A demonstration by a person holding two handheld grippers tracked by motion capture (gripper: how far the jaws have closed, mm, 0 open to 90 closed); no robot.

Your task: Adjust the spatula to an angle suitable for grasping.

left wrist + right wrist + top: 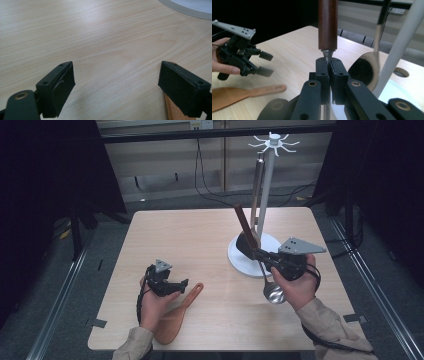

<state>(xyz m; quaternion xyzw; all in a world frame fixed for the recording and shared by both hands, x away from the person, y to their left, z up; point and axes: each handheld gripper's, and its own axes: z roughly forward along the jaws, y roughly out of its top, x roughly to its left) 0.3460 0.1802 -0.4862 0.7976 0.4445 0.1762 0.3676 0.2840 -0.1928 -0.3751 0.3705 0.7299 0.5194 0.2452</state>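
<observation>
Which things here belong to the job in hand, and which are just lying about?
In the job:
- right gripper, shut on the ladle
- ladle with the brown handle
- white rack, with a spoon hanging on it

Lying about:
- wooden spatula on the table
- left gripper, open on nothing
</observation>
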